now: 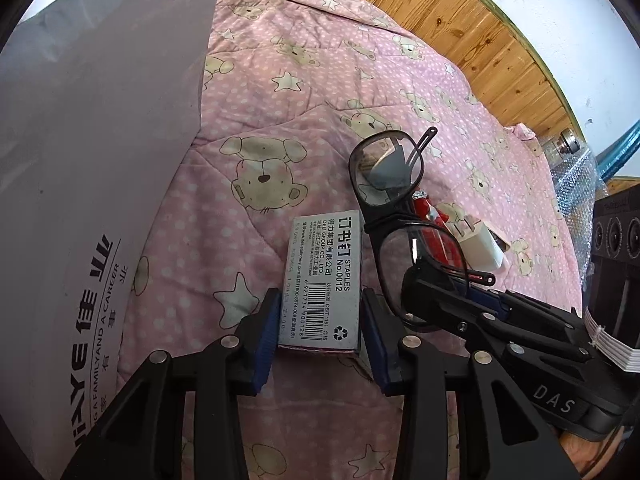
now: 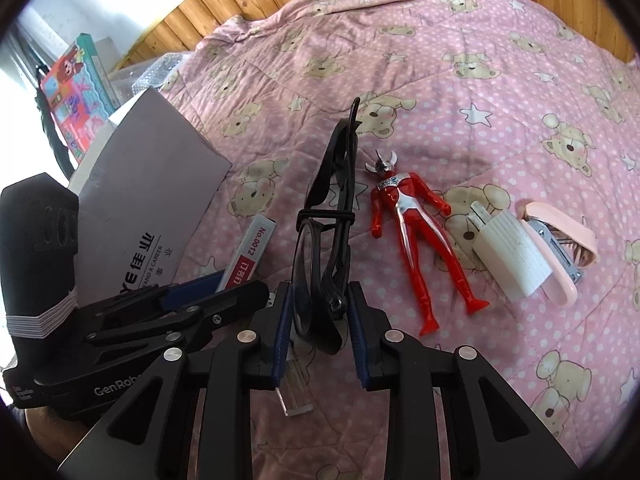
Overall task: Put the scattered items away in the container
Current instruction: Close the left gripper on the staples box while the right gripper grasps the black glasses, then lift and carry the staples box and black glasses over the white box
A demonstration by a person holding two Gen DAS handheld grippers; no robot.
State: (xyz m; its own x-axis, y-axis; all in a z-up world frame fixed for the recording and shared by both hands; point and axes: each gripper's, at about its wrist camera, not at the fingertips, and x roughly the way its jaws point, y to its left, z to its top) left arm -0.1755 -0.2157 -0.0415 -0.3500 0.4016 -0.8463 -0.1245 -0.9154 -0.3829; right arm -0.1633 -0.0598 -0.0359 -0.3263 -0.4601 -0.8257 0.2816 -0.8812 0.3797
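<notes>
Our left gripper (image 1: 320, 332) pinched the staple box (image 1: 324, 280) on the pink quilt (image 1: 280, 120). Our right gripper (image 2: 318, 320) squeezed the black glasses (image 2: 328, 240), holding them up. The grey container (image 2: 148, 184) stood by the quilt's left edge.

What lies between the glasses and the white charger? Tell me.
The red Ultraman figure lies on the quilt between the glasses and the white charger; the right wrist view shows it plainly.
</notes>
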